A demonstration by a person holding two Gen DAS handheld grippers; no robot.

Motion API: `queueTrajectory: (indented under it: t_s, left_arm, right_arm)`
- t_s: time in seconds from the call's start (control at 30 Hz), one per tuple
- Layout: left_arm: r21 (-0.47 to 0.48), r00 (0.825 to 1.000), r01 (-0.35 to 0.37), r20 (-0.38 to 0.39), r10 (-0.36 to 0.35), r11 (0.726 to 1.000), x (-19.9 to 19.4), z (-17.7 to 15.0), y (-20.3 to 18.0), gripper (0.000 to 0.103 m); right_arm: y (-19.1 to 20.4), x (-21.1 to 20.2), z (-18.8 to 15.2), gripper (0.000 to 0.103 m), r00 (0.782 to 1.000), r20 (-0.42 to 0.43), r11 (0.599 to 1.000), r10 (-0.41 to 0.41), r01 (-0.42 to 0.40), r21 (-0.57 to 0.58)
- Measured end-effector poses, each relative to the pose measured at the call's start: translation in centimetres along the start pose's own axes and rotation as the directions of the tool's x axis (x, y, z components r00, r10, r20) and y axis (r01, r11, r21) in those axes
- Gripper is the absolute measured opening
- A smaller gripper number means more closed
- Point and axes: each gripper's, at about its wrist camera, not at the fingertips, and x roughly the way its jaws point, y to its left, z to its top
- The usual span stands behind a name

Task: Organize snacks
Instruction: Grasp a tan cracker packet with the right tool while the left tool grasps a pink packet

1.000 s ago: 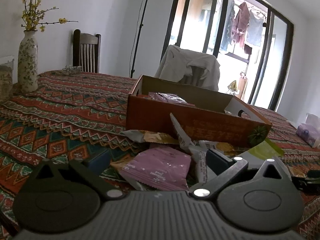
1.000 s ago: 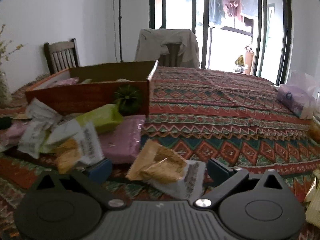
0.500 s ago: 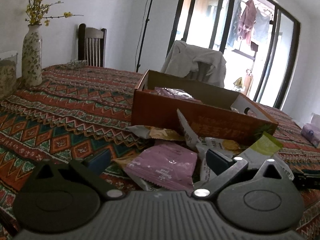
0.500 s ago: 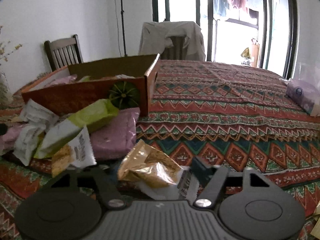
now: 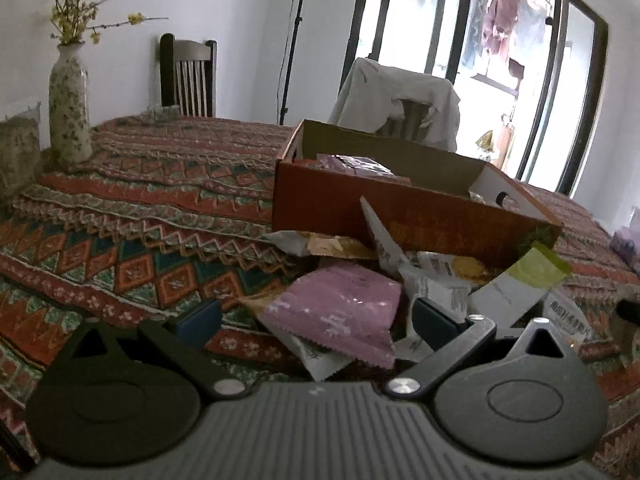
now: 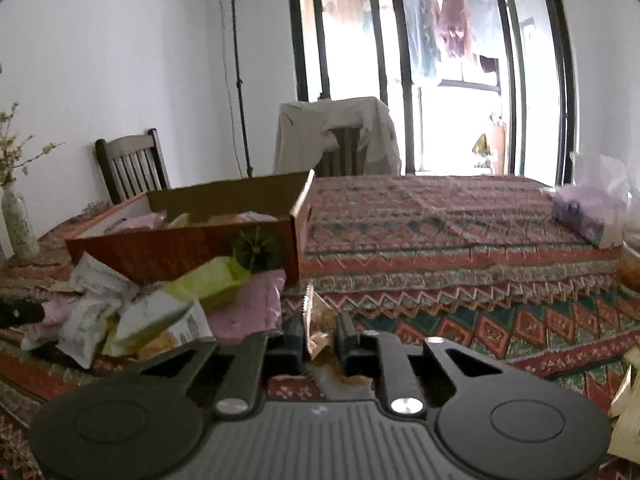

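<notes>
Right hand-held gripper (image 6: 319, 340) closed since earlier, clamped on gold packet (image 6: 317, 330) | light, crinkly, slippery; pinch sealed edge | left hand-held gripper (image 5: 316, 314) apart over pink packet (image 5: 340, 308)

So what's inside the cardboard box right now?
The cardboard box already holds several packets: a pink packet at its left end, a pale green one and lighter wrappers beside it. Its front wall hides the bottom, so anything lying lower cannot be seen.

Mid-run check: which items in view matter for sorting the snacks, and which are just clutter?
Job items:
cardboard box
pink packet
green packet
golden packet, pinched in right gripper
left gripper, open

Lying about:
vase
tissue pack
draped chair
</notes>
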Motion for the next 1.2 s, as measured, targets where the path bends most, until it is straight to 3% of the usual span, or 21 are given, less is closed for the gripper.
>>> queueTrajectory:
  t_s: [0.27,0.33,0.57,0.7,0.83,0.9,1.03,1.2]
  left_arm:
    - [0.036,0.998,-0.034,-0.053,0.036,0.999,-0.4,0.1,-1.2,0.103]
    - [0.047,0.997,-0.011,-0.073,0.014,0.999,0.0,0.1,-1.6,0.103]
    - [0.025,0.994,-0.051,-0.092,0.054,0.998,1.9,0.9,-2.0,0.103]
    - [0.106,0.987,-0.112,-0.101,0.123,0.988,3.2,1.3,-2.4,0.103]
    - [0.151,0.990,-0.090,-0.097,0.105,0.984,4.0,1.6,-2.8,0.103]
    - [0.195,0.990,-0.069,-0.108,0.092,0.978,4.7,1.6,-3.4,0.100]
    - [0.218,0.989,-0.047,-0.125,0.076,0.975,5.6,1.2,-3.9,0.075]
    - [0.176,0.992,-0.037,-0.110,0.057,0.984,4.9,1.0,-3.2,0.063]
  right_arm:
    - [0.1,-1.3,1.3,0.014,0.993,0.098,0.996,0.064,-0.068,0.048]
    - [0.4,-1.3,1.5,0.014,0.991,0.109,0.996,0.073,-0.078,0.044]
    - [0.7,-0.6,1.5,0.014,0.992,0.092,0.995,0.082,-0.086,0.042]
    - [0.7,-0.5,1.3,0.014,0.993,0.087,0.995,0.082,-0.086,0.041]
    - [0.9,-0.3,1.3,0.014,0.993,0.084,0.996,0.080,-0.083,0.039]
    - [1.0,-0.3,1.4,0.014,0.993,0.085,0.996,0.082,-0.086,0.037]
    - [0.8,-0.2,1.1,0.014,0.993,0.082,0.995,0.089,-0.093,0.046]
    - [0.7,-0.5,0.9,0.014,0.992,0.086,0.994,0.097,-0.101,0.048]
